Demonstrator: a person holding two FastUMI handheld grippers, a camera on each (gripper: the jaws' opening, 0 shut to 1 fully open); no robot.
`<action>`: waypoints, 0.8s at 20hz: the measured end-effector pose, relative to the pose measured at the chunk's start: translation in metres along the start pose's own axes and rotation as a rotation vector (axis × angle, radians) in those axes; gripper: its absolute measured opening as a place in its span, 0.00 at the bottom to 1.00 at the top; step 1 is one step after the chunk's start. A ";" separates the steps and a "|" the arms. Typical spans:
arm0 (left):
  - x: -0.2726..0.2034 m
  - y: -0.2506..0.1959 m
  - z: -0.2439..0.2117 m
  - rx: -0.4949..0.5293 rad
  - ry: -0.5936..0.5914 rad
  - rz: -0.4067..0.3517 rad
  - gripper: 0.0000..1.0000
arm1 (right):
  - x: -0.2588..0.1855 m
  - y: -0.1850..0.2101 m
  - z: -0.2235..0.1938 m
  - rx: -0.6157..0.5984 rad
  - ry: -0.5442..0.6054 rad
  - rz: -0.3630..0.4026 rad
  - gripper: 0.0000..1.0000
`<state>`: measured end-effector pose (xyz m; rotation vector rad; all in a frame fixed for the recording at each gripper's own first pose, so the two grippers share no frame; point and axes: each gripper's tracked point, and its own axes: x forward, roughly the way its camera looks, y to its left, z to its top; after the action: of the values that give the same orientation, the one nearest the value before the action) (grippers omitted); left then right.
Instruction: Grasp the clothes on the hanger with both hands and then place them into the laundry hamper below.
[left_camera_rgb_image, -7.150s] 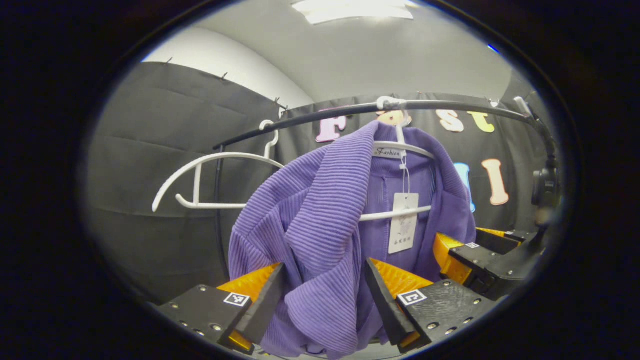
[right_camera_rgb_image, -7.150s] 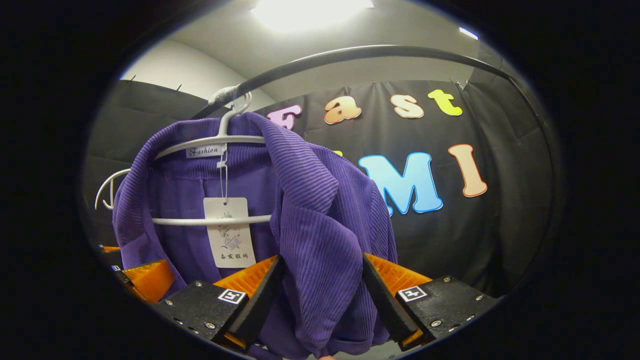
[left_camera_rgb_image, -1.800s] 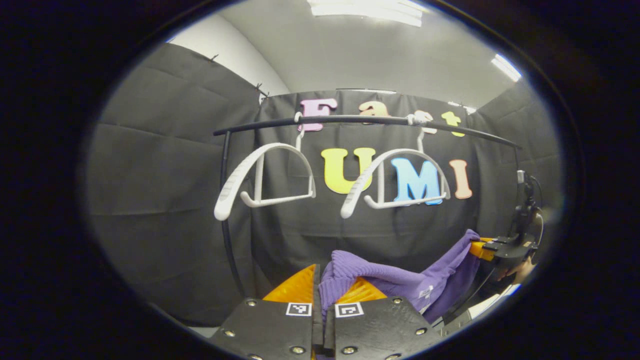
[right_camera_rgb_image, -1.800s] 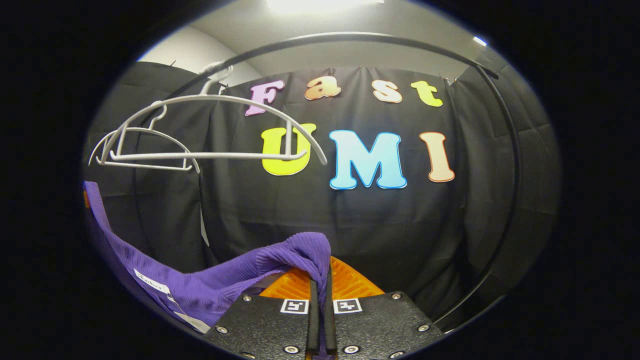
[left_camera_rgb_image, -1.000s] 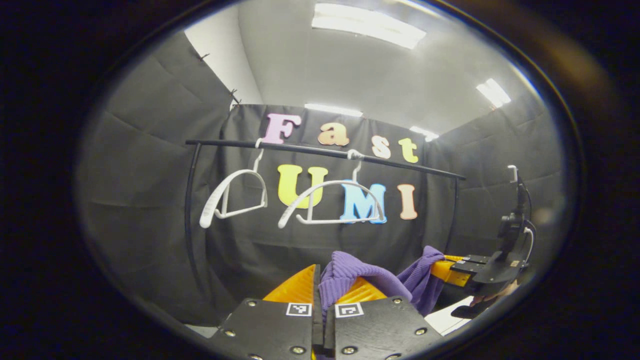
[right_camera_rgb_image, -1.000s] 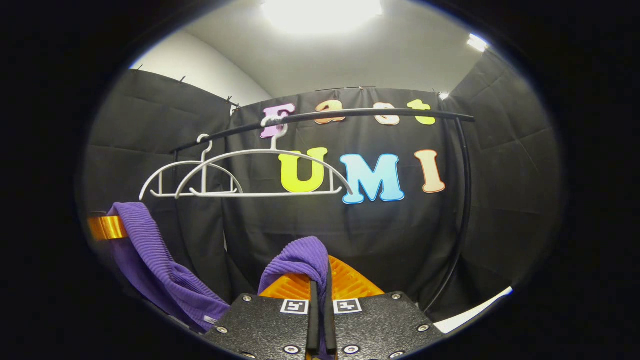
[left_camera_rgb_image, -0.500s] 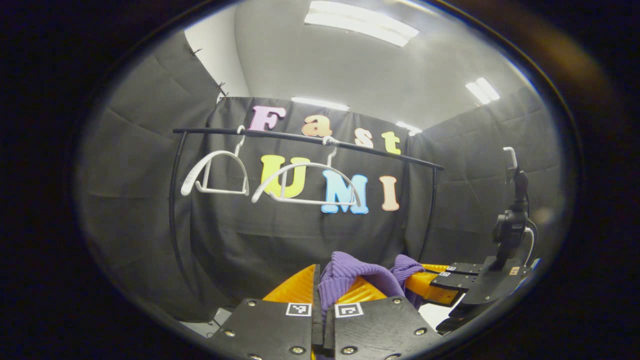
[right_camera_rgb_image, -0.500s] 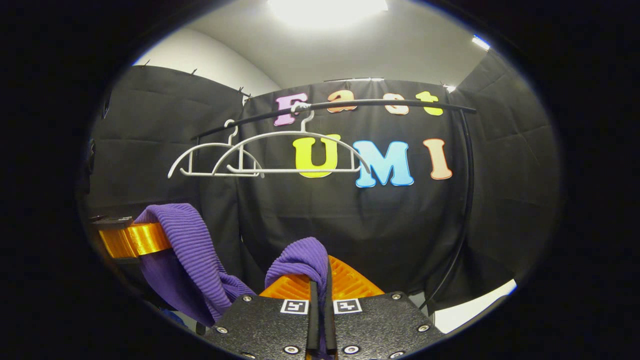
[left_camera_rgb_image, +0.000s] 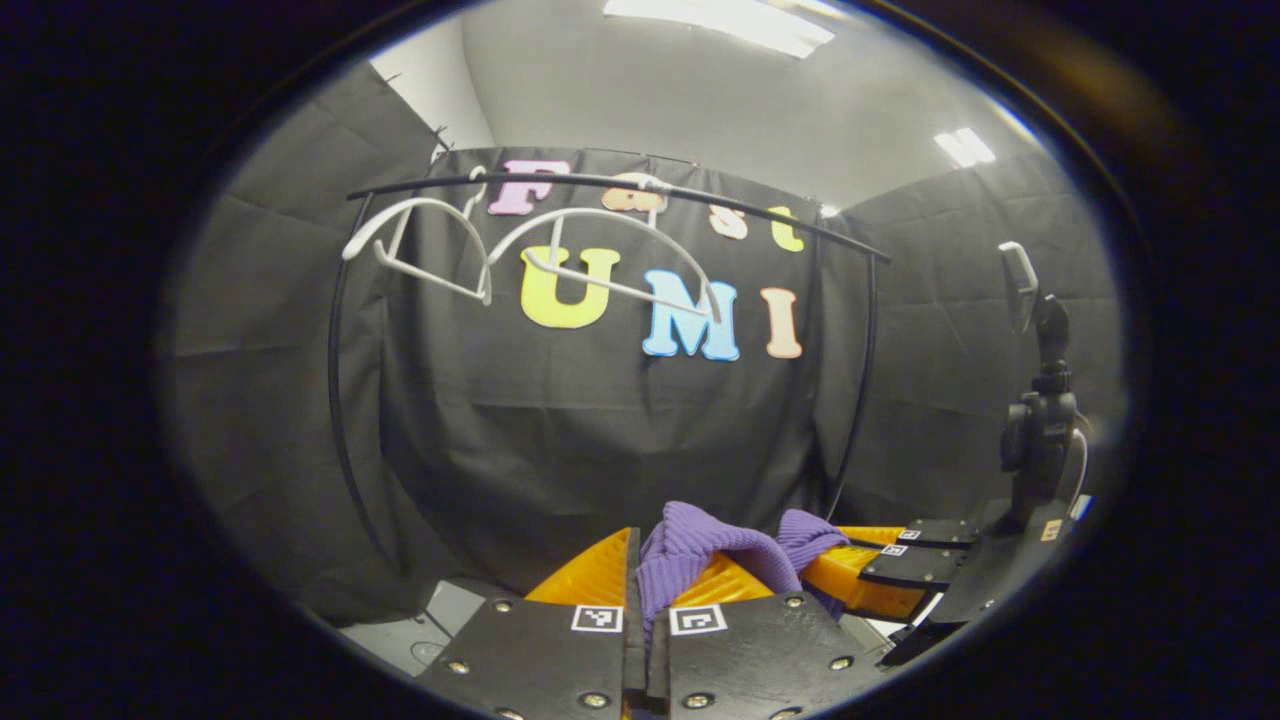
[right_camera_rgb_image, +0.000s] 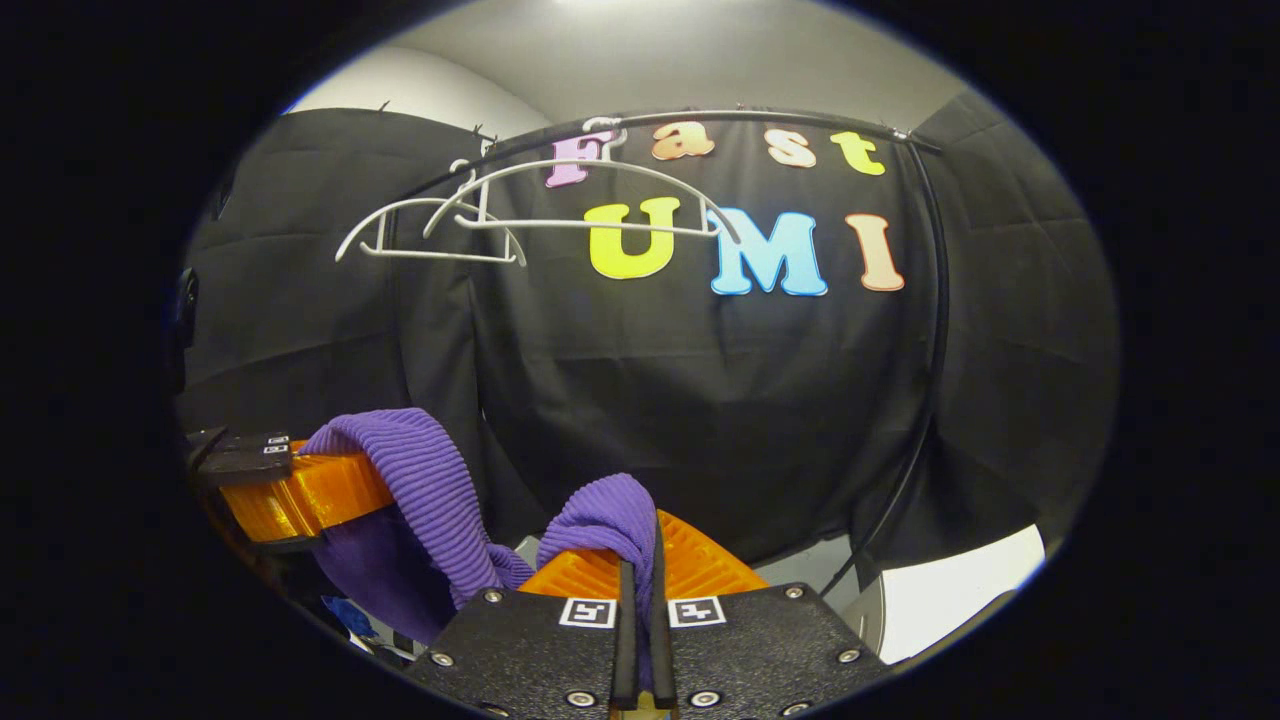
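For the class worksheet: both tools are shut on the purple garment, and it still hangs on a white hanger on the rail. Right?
Not quite. Both tools, left and right, are shut on the purple garment, but it is off the rail: the right gripper view shows both white hangers bare, the garment held low between the tools.

The left claw (left_camera_rgb_image: 646, 600), black-bodied with ribbed orange fingers (left_camera_rgb_image: 592, 577), is pinching a fold of ribbed purple knit garment (left_camera_rgb_image: 690, 548) between both fingers, its jaws drawn nearly together. The right claw (right_camera_rgb_image: 637, 590), built the same, is clamping another fold likewise. Both are pointing forward, level, sitting near each other side by side.
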<state>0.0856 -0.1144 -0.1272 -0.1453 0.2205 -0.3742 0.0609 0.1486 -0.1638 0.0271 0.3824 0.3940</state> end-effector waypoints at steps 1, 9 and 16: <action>0.001 0.002 -0.011 0.001 0.019 0.009 0.02 | -0.001 0.000 -0.011 0.000 0.024 -0.005 0.05; 0.005 0.029 -0.108 -0.015 0.209 0.090 0.07 | 0.004 -0.008 -0.088 -0.027 0.192 -0.020 0.05; 0.000 0.046 -0.184 -0.011 0.376 0.131 0.07 | 0.007 -0.013 -0.150 -0.086 0.334 -0.023 0.06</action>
<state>0.0572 -0.0898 -0.3135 -0.0698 0.6002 -0.2676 0.0170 0.1318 -0.3068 -0.1290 0.6944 0.3920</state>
